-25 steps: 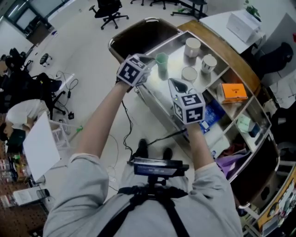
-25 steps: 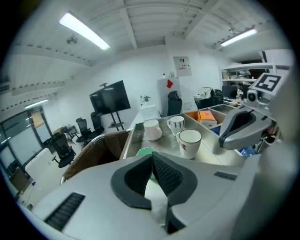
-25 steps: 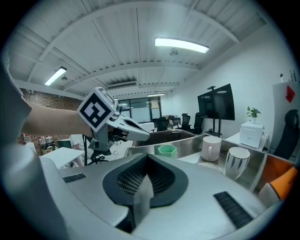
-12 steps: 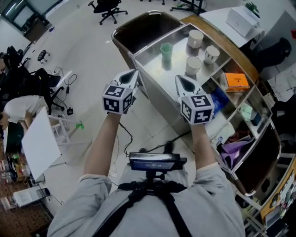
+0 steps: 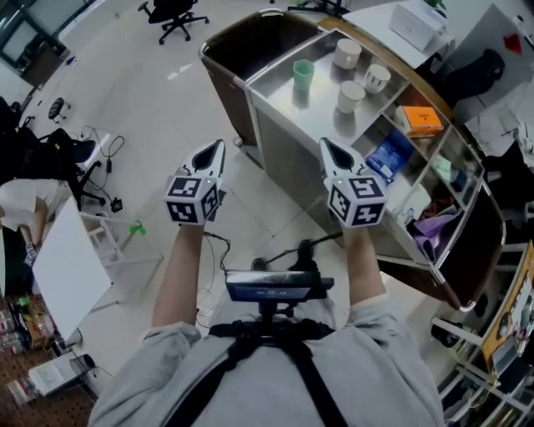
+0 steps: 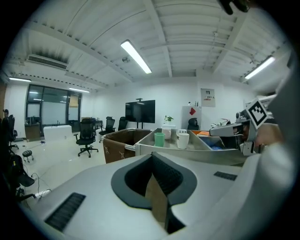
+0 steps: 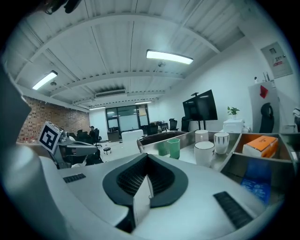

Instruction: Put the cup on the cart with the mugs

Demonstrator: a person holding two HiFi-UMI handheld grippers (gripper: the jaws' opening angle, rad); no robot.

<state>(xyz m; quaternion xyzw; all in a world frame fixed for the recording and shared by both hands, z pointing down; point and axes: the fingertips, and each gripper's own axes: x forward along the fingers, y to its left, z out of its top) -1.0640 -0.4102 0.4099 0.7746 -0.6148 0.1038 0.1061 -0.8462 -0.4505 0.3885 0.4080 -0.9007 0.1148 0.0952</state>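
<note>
A green cup stands upright on the steel top of the cart, left of three white mugs. In the left gripper view the green cup and a mug show far ahead; the right gripper view shows the cup beside the mugs. My left gripper hangs over the floor, well back from the cart, shut and empty. My right gripper is level with it near the cart's side, also shut with nothing in it.
A brown bin adjoins the cart's far end. Lower cart shelves hold an orange box, a blue packet and purple cloth. Office chairs, cables and a white board lie on the floor to the left.
Both grippers have drawn back from the cart top toward the person. The left one, beside the green cup a second ago, is now over the floor; the cup stays on the cart.
</note>
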